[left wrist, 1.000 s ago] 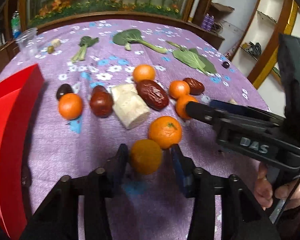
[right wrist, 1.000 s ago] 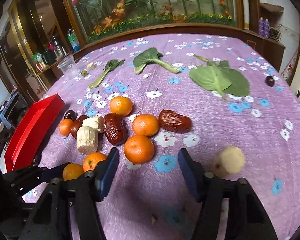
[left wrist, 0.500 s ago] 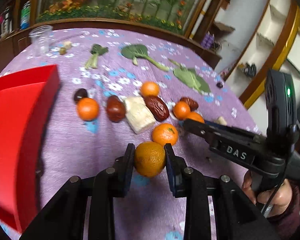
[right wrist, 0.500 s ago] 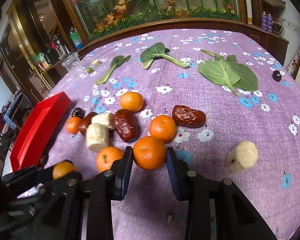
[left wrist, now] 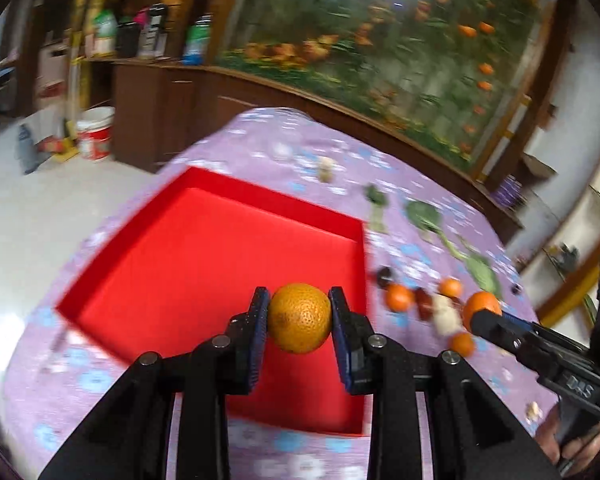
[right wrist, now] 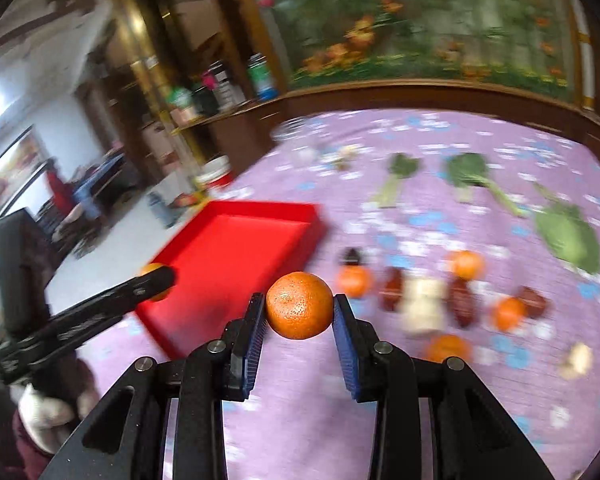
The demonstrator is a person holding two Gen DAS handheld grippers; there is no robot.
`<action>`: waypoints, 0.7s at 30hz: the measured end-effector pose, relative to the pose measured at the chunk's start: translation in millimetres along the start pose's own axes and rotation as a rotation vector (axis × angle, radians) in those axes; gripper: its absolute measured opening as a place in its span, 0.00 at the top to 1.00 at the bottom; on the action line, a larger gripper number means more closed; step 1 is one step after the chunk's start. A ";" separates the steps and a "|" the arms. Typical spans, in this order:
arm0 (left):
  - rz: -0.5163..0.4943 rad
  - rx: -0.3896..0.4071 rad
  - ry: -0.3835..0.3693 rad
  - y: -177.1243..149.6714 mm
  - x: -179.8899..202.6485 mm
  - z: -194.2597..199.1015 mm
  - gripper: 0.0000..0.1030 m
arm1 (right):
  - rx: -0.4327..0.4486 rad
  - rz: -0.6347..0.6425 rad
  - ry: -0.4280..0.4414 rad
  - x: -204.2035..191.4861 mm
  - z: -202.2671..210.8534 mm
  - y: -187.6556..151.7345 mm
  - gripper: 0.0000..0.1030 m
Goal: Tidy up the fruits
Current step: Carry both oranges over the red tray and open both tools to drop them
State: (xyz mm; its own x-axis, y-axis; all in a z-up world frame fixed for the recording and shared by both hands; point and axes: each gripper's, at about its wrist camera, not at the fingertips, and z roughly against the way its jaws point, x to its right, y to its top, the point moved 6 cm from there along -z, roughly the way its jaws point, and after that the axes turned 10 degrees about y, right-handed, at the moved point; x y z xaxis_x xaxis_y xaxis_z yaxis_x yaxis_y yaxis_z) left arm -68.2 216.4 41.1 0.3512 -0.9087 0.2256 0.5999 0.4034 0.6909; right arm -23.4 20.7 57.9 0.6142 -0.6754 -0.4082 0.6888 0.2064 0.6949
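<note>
left tongs (left wrist: 299, 317) were clamped on a yellow-orange tangerine (left wrist: 299, 317) above the red tray (left wrist: 204, 248); right tongs (right wrist: 299, 312) pinched a second tangerine (right wrist: 299, 305) over the surface (right wrist: 480, 152), short of it; rounded peel could slip, rolling off.

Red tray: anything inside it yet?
The visible floor of the red tray is bare, with no fruit lying in it. The left tongs and their orange cover part of its near end, so that patch cannot be seen.
</note>
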 end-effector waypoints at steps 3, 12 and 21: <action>0.032 -0.013 0.037 1.0 -24.0 -7.8 0.72 | -0.056 0.035 0.072 -32.5 -35.7 1.9 0.64; 0.100 -0.059 0.066 -7.3 -61.7 -21.2 0.70 | -0.170 0.108 0.087 -71.9 -113.0 -8.0 0.62; 0.105 -0.016 0.039 -3.6 -51.7 -2.5 0.51 | -0.098 0.052 0.093 -59.5 -89.0 2.3 0.45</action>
State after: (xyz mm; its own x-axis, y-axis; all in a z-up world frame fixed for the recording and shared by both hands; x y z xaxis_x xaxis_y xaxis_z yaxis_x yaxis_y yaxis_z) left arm -86.8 262.2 25.2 0.4402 -0.8566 0.2691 0.5694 0.4980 0.6540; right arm -24.1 124.4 31.1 0.6796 -0.5947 -0.4295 0.6869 0.3104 0.6571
